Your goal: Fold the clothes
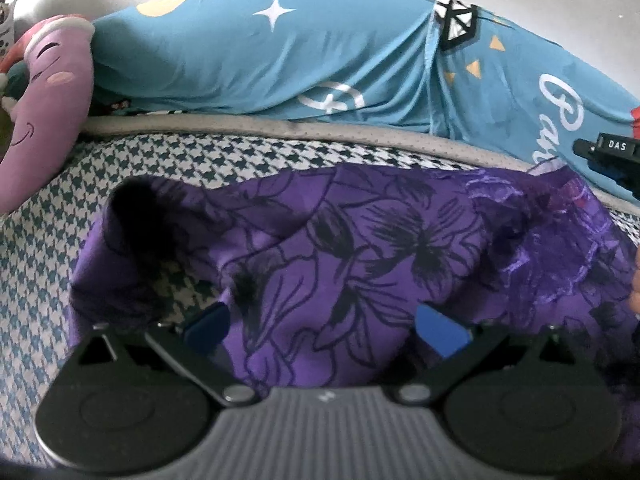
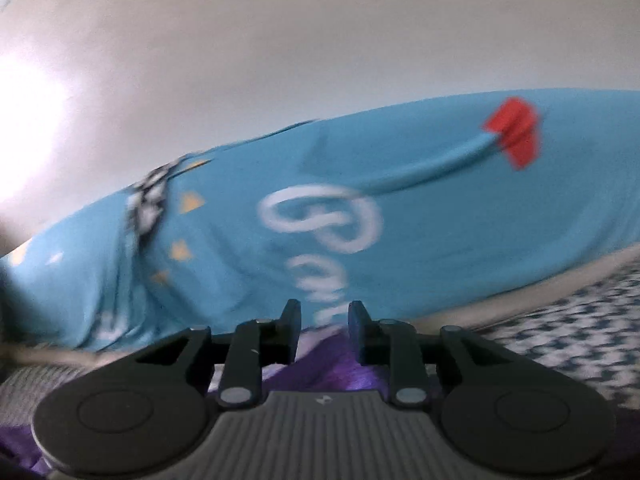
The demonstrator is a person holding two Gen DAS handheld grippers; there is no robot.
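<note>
— What writing can you read?
— "DAS" on your right gripper (image 1: 612, 148).
— Jaws?
— Left gripper (image 1: 322, 324) released over the purple floral garment (image 1: 360, 248) on the bed (image 1: 40, 248); right's nearly clenched, grip unclear.

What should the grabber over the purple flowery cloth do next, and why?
Probably close the left gripper on the purple cloth. Its blue fingers stand wide open with the cloth bunched between them on the checked bed cover, so nothing is held on that side yet.
</note>
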